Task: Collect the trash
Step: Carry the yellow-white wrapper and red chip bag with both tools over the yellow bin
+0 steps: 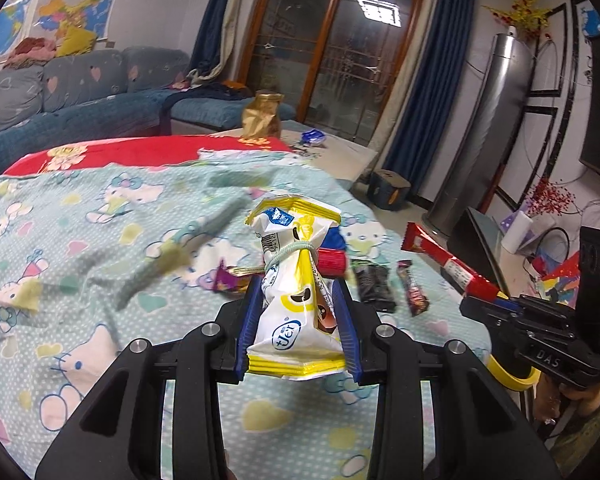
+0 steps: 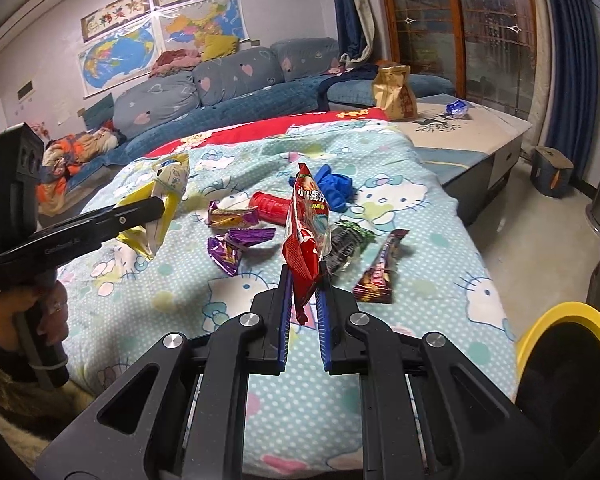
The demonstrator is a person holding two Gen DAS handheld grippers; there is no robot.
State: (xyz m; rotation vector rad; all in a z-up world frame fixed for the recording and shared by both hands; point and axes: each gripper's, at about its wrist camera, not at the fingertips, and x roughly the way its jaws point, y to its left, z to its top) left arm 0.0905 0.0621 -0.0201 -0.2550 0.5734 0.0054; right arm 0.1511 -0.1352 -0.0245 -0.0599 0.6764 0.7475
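Holding trash: left tongs (image 1: 298,316) clamp yellow-white packet (image 1: 296,280) frame centre, right tongs (image 2: 304,284) pinch red wrapper (image 2: 306,224) by its corner. Thin grip; wrapper could slip before reaching yellow bin (image 2: 568,316) lower right.

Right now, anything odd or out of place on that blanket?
Yes: loose wrappers litter the blanket, including purple wrappers, a red tube and a crumpled blue glove. No spill shows.

left gripper (image 1: 298,300) angled downward over the bed, jaws clamped on a white-and-yellow packet (image 1: 296,320); right gripper (image 2: 304,292) tilted likewise, jaws nearly together pinching a red wrapper (image 2: 306,228), both hand-held
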